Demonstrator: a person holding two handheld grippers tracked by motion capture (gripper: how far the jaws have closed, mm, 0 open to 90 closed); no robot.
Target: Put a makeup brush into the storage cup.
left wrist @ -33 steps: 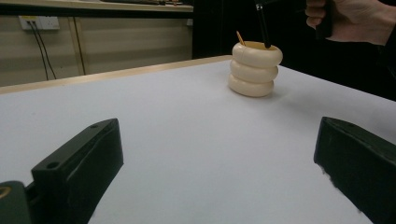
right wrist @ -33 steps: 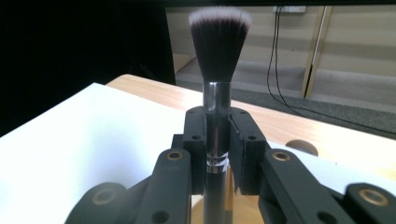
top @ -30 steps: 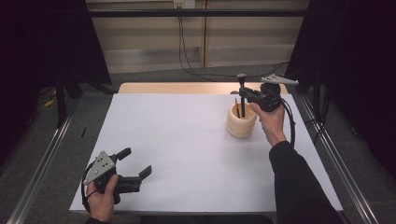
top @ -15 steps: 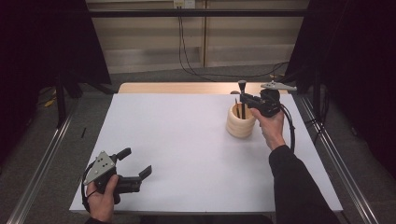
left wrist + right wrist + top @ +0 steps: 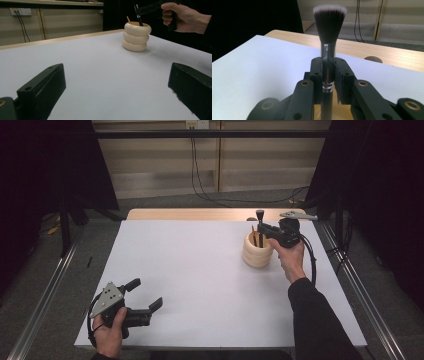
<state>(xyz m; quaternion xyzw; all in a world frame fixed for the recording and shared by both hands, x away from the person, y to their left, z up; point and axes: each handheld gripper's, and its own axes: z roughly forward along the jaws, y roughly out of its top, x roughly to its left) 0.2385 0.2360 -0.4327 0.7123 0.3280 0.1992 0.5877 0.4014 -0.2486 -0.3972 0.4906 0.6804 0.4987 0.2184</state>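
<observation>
**Brush upright over holder, partly lowered**

The makeup brush stands vertical, bristles up, handle end down inside the cream ringed holder at the far right of the white surface. Long axis runs straight up and down. Over the last second it has sat lower and more centred over the holder mouth; judged, the insertion is nearly done and only release remains. Your right tool is clenched on the brush just below the ferrule. A thin tan stick already leans inside the holder. Your left tool rests near the front left edge, jaws spread apart, gripping nothing.
</observation>
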